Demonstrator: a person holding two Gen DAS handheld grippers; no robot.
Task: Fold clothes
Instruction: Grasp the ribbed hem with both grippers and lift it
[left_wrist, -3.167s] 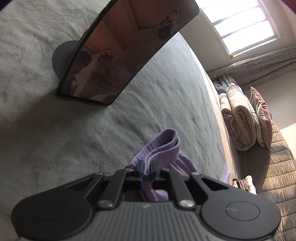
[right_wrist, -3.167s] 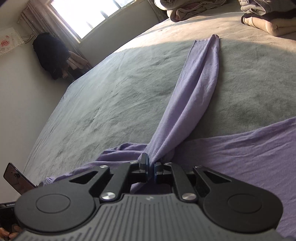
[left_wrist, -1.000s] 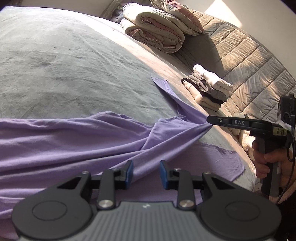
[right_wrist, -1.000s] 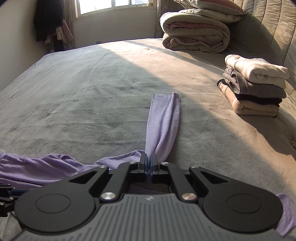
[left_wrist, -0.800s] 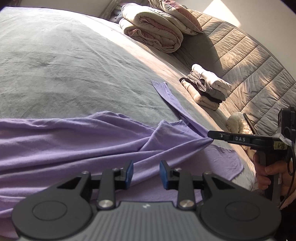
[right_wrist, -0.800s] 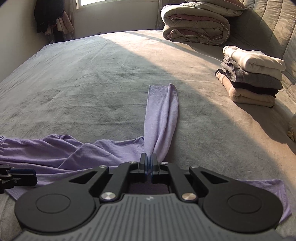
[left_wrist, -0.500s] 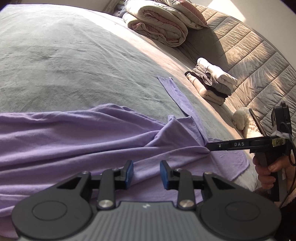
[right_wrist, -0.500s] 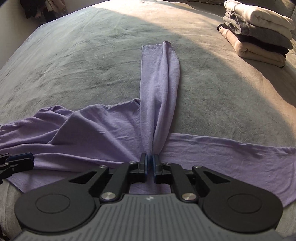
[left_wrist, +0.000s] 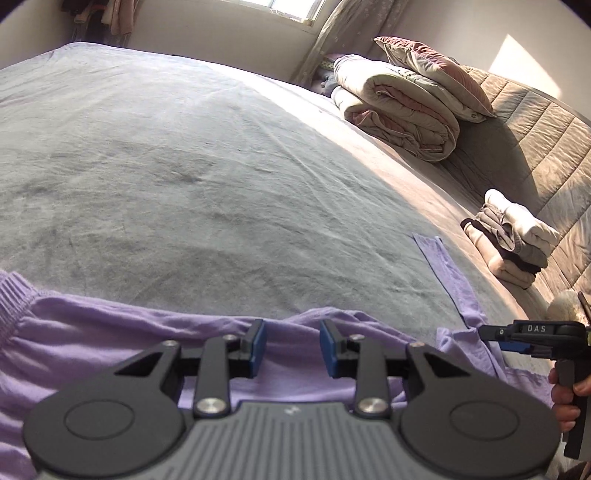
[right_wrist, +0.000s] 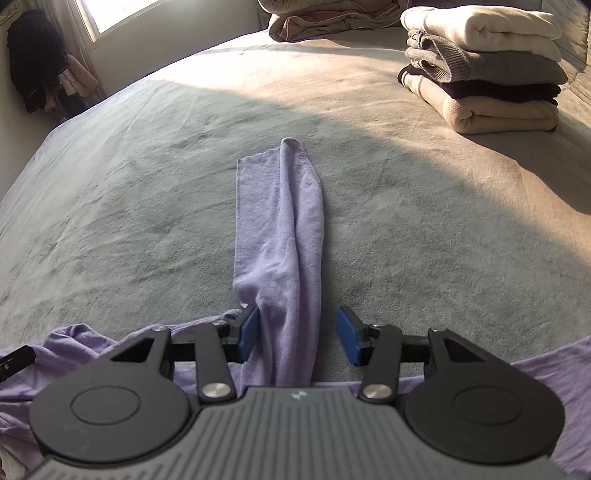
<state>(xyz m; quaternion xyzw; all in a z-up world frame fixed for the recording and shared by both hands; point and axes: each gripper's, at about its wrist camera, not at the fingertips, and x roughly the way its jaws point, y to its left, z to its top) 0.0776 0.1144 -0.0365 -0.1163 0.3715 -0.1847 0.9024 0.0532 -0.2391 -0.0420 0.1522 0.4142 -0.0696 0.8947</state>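
A lilac long-sleeved garment (left_wrist: 110, 343) lies spread across the near part of the grey bed (left_wrist: 166, 166). One of its sleeves (right_wrist: 280, 221) stretches straight away from me, flat on the bed. My right gripper (right_wrist: 298, 334) sits low over the sleeve's near end. Its jaws are opening, with the sleeve loose between the blue pads (right_wrist: 349, 336). In the left wrist view the right gripper (left_wrist: 491, 334) shows at the far right, held by a hand (left_wrist: 565, 391). My left gripper (left_wrist: 292, 349) hovers open over the garment's body with nothing between its pads.
A stack of folded clothes (right_wrist: 487, 70) rests on the bed to the right of the sleeve. A rolled duvet with a pillow (left_wrist: 406, 107) lies against the quilted headboard (left_wrist: 535, 147). Dark clothes (right_wrist: 37, 59) hang by the window at the far left.
My right gripper, shut on the sleeve a second ago, has sunk toward the bed and opened. The sleeve now lies loose and flat. My left gripper stayed open and swung its view.
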